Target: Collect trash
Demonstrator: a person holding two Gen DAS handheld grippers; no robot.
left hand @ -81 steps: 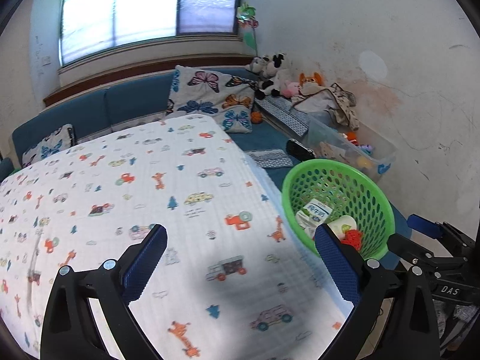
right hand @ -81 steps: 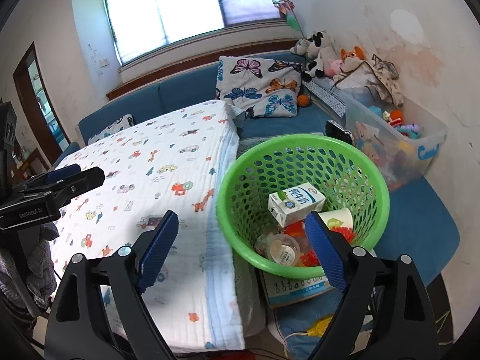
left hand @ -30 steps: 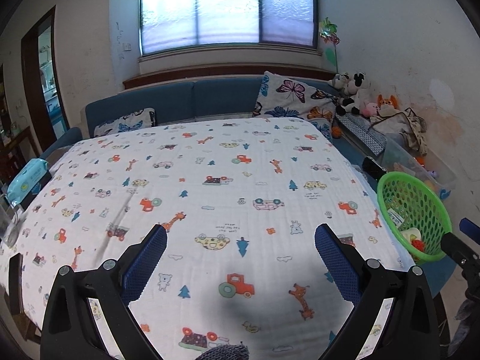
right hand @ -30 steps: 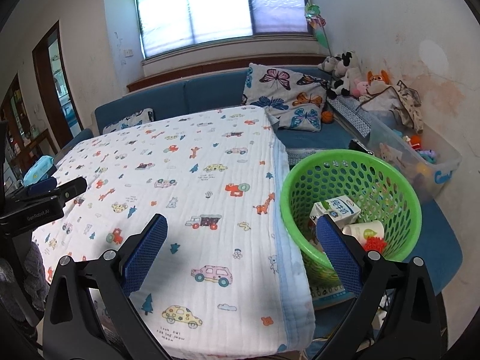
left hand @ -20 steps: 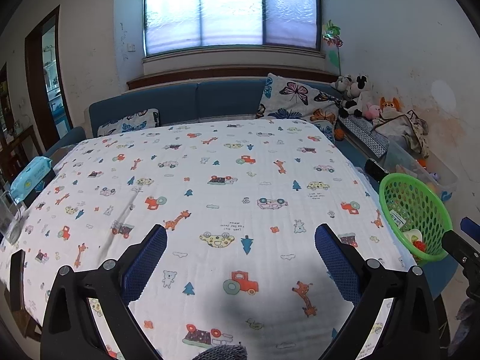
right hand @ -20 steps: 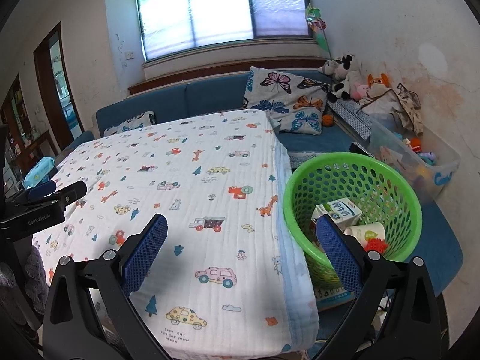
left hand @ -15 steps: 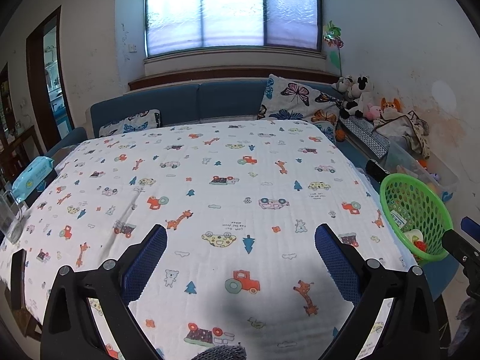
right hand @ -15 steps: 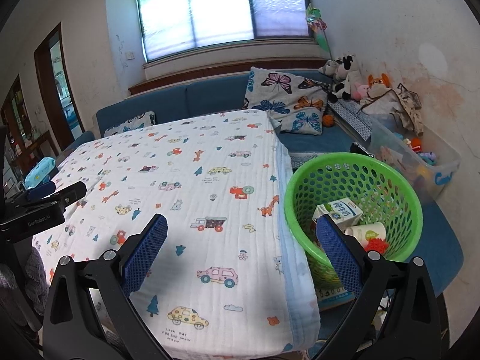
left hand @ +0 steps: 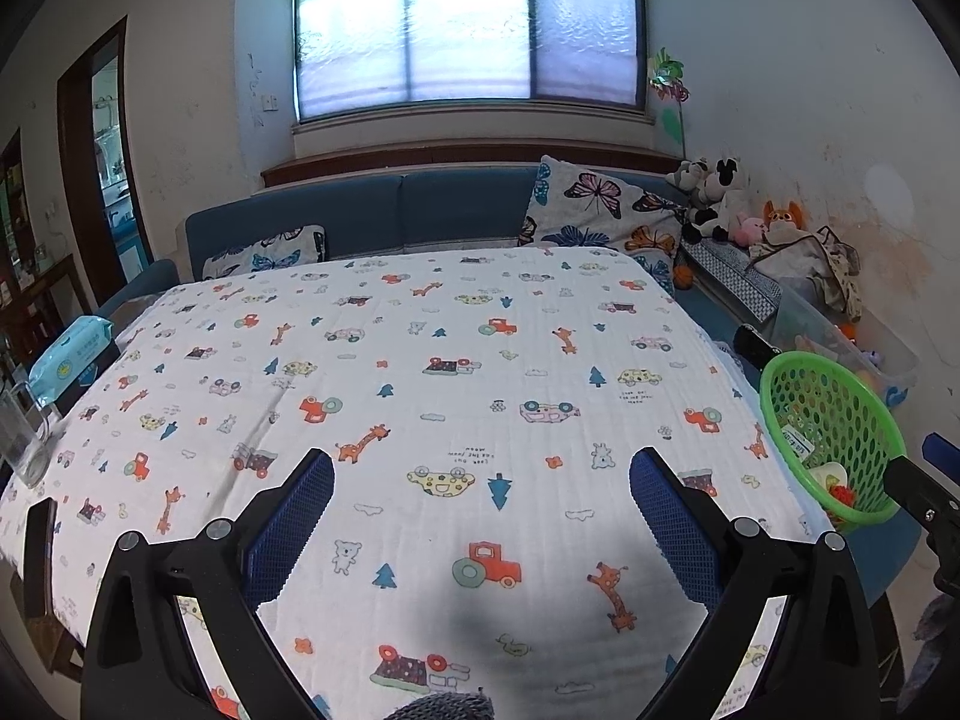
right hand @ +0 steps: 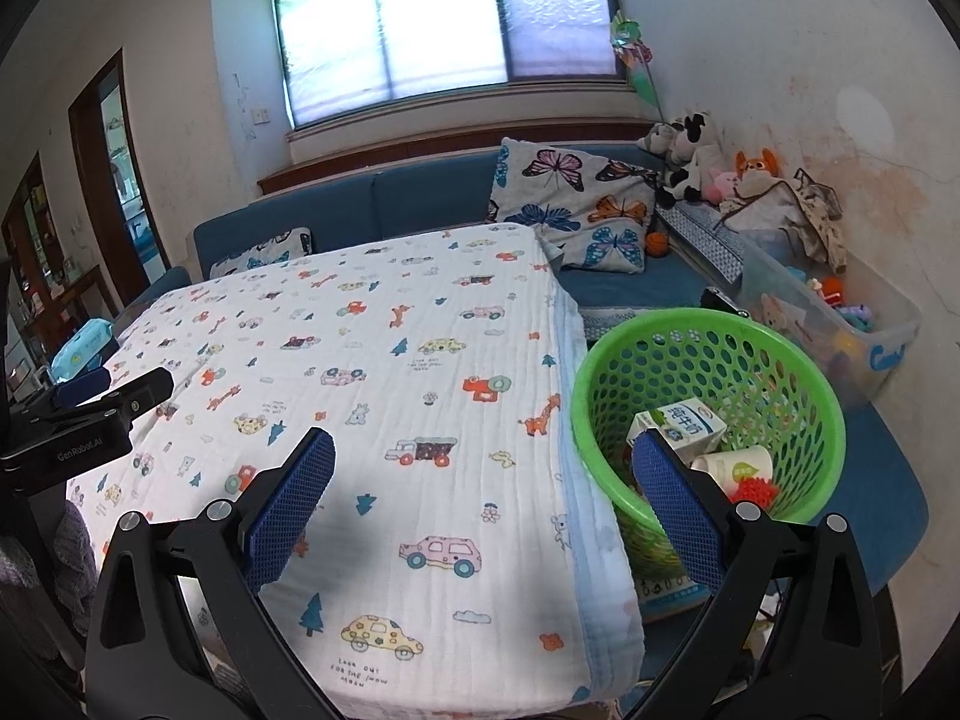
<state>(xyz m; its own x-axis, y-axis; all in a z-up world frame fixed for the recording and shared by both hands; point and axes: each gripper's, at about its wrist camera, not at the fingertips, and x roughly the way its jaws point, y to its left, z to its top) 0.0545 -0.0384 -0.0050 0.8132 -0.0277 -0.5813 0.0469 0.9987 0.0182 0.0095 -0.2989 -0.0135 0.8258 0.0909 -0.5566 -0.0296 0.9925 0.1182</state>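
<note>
A green mesh basket (right hand: 798, 360) stands beside the table's right edge on a blue bench; it holds a milk carton (right hand: 681, 420), a white cup (right hand: 735, 468) and a red spiky ball (right hand: 757, 491). In the left wrist view the basket (left hand: 840, 414) sits far right. My left gripper (left hand: 480, 510) hangs open above the printed tablecloth (left hand: 420, 372), nothing between its fingers. My right gripper (right hand: 480, 498) is open too, over the cloth's near right corner, its right finger (right hand: 672, 486) in front of the basket.
A blue wipes pack (left hand: 72, 354), a clear glass (left hand: 21, 438) and a dark phone (left hand: 39, 552) lie at the table's left edge. A blue sofa (left hand: 456, 210) with butterfly cushions (right hand: 570, 210), plush toys (right hand: 690, 156) and a clear toy bin (right hand: 840, 312) line the back and right wall.
Both grippers have pulled back and up from the basket, the left one swinging over the table's middle. In the last half second almost nothing moves. Both stay open.
</note>
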